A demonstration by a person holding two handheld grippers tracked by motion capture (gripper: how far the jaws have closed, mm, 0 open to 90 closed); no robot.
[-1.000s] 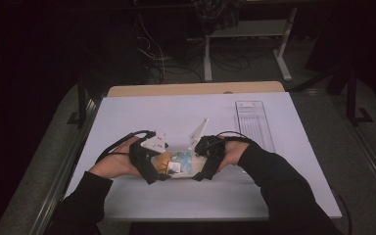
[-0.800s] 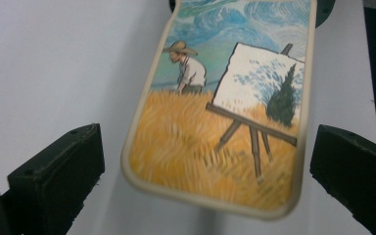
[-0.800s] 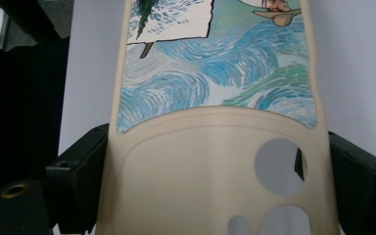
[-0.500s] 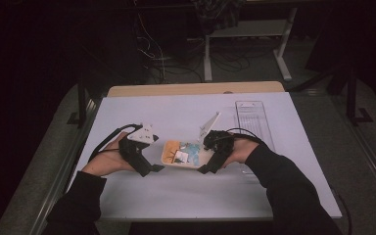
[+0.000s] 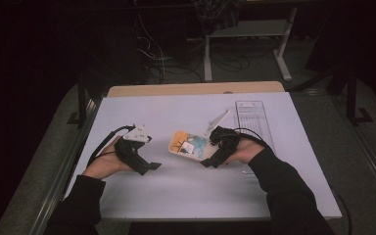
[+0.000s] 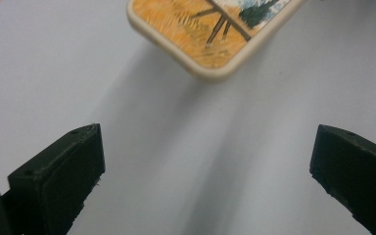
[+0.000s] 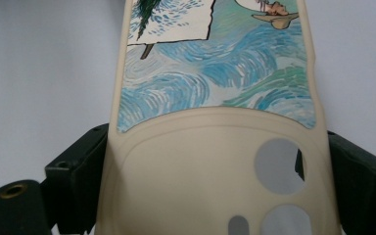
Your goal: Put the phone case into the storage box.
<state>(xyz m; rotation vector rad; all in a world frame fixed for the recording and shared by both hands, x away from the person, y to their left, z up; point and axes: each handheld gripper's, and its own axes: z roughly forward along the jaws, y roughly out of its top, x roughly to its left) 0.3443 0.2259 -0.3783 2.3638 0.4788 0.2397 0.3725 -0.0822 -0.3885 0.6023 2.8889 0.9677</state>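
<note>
While my right gripper (image 5: pixel 210 160) clamps the phone case (image 5: pixel 190 145) across its camera-cutout end, the case sits lifted off the white table (image 5: pixel 176 196), likely so the painted back stays in view. My left gripper (image 5: pixel 152 166) is wide open, holding nothing, at 9 o'clock of the case and apart from it. Count: one case, two grippers, one clear ruler-like plate (image 5: pixel 252 117) at 2 o'clock.

A white worktop (image 5: pixel 186 196) spans the middle of the frame, with a wooden edge (image 5: pixel 196 88) along its far side. A clear plastic ruler-like tray (image 5: pixel 251 115) lies flat at its upper right.
</note>
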